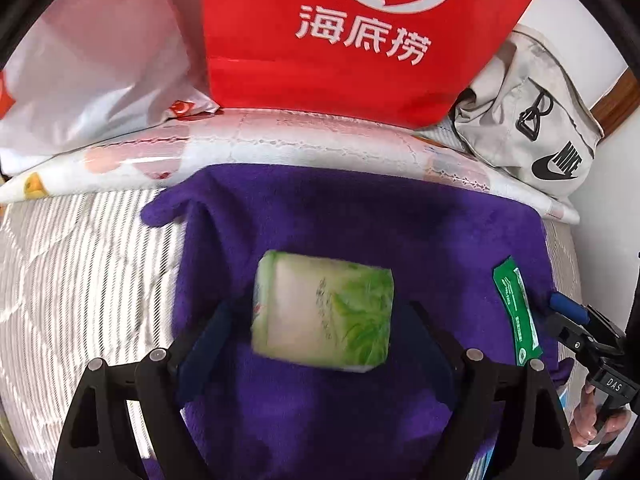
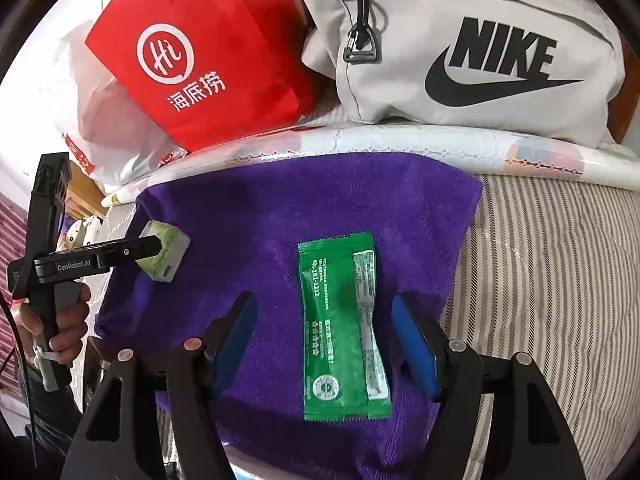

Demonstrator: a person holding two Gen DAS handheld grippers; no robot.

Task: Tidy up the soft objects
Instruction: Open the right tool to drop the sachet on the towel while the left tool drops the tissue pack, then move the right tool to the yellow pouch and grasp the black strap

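Both claws stood open, gripping nothing: the left claw (image 1: 320, 316) around the tissue pack (image 1: 324, 310), the right claw (image 2: 324, 340) around the green sachet (image 2: 344, 332), both lying side by side on the purple towel (image 2: 280, 208), probably as a sorting spot.

At the far edge of the purple towel (image 2: 280, 208), a red bag (image 2: 192, 60) and a grey bag (image 2: 460, 40) block you. The striped bed (image 2: 560, 280) beside it is open.

"NIKE" on grey bag (image 2: 460, 44), "海底捞" on red bag (image 1: 360, 32), "GenRobot.AI" on left gripper (image 2: 160, 256)
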